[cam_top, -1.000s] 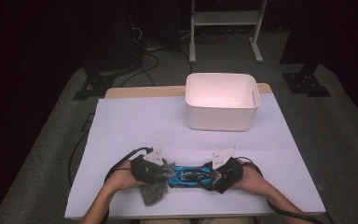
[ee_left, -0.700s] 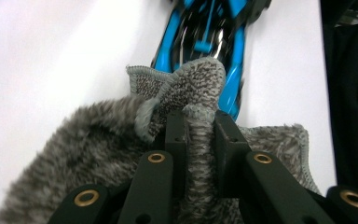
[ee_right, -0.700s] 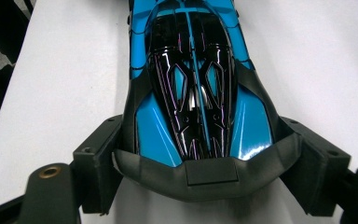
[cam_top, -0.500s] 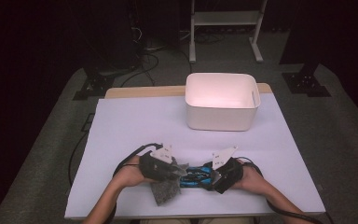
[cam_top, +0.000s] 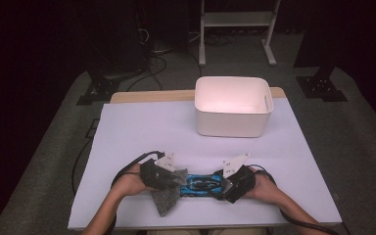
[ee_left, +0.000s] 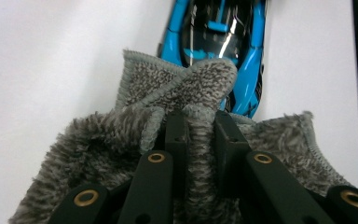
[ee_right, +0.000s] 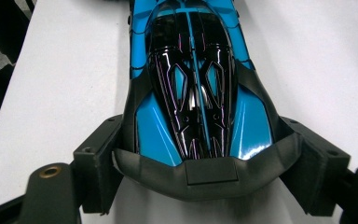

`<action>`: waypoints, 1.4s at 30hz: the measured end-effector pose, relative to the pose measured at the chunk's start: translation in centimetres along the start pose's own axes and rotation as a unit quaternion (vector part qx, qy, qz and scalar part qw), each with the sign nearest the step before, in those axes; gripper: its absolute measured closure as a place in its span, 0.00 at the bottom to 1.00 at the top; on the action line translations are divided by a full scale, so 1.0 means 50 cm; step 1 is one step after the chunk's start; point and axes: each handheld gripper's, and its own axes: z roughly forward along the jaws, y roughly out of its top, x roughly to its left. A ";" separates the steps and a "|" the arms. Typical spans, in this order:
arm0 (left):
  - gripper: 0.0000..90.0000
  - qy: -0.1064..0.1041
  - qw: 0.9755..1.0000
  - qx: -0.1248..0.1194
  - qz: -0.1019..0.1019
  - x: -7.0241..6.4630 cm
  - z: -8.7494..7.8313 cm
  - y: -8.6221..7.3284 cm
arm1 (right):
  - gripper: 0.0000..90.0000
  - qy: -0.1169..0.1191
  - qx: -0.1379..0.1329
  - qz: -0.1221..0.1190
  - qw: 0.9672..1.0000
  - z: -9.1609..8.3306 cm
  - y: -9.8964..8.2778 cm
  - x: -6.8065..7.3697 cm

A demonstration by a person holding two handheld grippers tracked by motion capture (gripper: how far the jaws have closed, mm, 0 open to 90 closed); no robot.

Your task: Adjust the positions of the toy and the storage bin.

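Toy car (cam_top: 201, 184): stiff, glossy, slippery; hold its sides.
Cloth (ee_left: 121, 154): soft, limp.
Left tool (cam_top: 169, 177): clenched on cloth, 9 o'clock of the car.
Right tool (cam_top: 227, 185): clamping car's end.

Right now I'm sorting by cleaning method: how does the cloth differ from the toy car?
The cloth is grey, fuzzy and crumpled; the toy car is blue-and-black, glossy and rigid. The left gripper pinches the cloth; the right gripper clamps the car's end. Both lie on the white table.
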 end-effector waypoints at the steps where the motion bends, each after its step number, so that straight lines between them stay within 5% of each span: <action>1: 0.87 0.001 1.000 -0.007 -0.002 0.004 -0.004 0.002 | 0.25 0.000 0.000 0.000 1.000 0.000 0.000 0.000; 7: 0.87 -0.013 0.999 -0.026 0.015 0.009 0.005 0.051 | 0.25 0.001 -0.001 0.001 1.000 0.000 0.000 0.000; 13: 0.87 -0.034 0.999 -0.016 0.035 0.008 0.048 0.091 | 0.25 0.000 -0.002 -0.002 1.000 0.000 -0.001 -0.001; 30: 0.87 -0.038 0.998 -0.047 -0.028 0.022 0.009 -0.010 | 0.25 0.001 -0.002 0.001 1.000 0.000 -0.001 -0.001; 42: 0.87 -0.061 0.996 -0.057 0.019 0.019 0.054 0.093 | 0.25 0.002 -0.004 -0.005 1.000 0.000 -0.002 -0.002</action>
